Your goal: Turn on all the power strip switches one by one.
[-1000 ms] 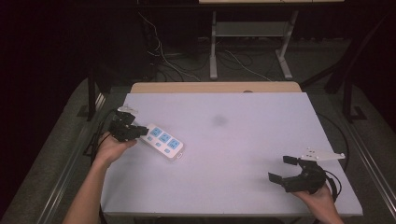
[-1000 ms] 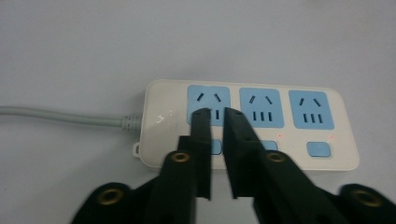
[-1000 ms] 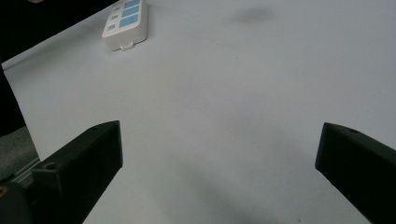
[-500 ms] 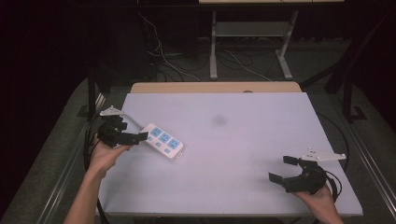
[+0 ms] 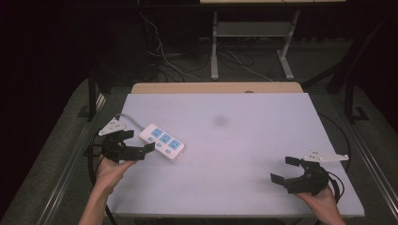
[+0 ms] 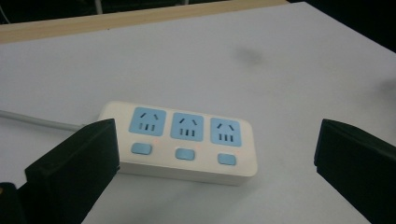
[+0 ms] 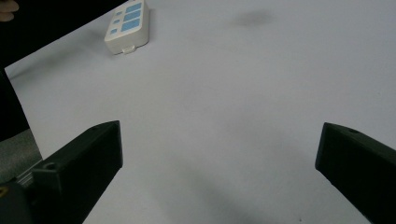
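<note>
Pale grey table [image 5: 244, 140] under the high view carries a white power strip [image 5: 164, 142] toward nine o'clock, with the left gripper [image 5: 136, 144] just beside it, jaws spread, and the right gripper [image 5: 283, 169] near five o'clock, also parted. Left gripper view: the strip, with three blue sockets, lies between spread jaws, untouched. Right gripper view: jaws wide, strip at eleven o'clock.

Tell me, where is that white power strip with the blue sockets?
In the high view the power strip lies flat on the table's left side, just right of the open left tongs and far from the right tongs.
</note>
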Demonstrator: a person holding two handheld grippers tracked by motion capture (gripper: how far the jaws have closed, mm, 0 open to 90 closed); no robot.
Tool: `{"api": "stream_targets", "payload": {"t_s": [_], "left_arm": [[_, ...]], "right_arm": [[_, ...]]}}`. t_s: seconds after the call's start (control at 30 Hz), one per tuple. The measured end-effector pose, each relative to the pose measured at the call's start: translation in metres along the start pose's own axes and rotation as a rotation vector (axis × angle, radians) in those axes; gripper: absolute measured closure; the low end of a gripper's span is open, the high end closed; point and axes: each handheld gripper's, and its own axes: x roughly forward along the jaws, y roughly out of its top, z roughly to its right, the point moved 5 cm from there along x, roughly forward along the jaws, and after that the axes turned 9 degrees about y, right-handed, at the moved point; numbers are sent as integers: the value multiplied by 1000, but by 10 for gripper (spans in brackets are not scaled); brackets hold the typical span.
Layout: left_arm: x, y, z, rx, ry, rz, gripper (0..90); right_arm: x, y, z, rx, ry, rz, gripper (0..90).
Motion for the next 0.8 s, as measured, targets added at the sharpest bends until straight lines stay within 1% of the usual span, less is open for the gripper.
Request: {"api": "stream_targets", "payload": {"t_s": [0.07,0.13,0.23,0.27,0.4,0.57,0.63,0.77,0.8], "left_arm": [[0,-4,5,2,-11,9,0],[-1,-8,9,-1,-19,27,0],[-2,-15,16,-10,-36,45,0],[-2,-17,19,-10,-44,50,0],[-2,-25,31,-3,-56,63,0],[2,-38,43,19,-77,58,0],[5,-43,47,21,-95,55,0],[9,-52,55,53,-107,24,0],[10,-53,56,54,-110,21,0]], "right_arm": [[0,0,0,-2,1,-3,5],[1,0,-1,-3,3,-4,5],[0,-1,-1,-2,4,-4,5],[0,-1,-1,-2,4,-3,5],[0,-1,-1,-2,5,-3,5],[0,-2,-3,-6,11,-8,5],[1,-3,-3,-7,14,-13,5],[1,-4,-4,-4,17,-15,5],[1,-4,-5,-5,18,-16,5]]}}
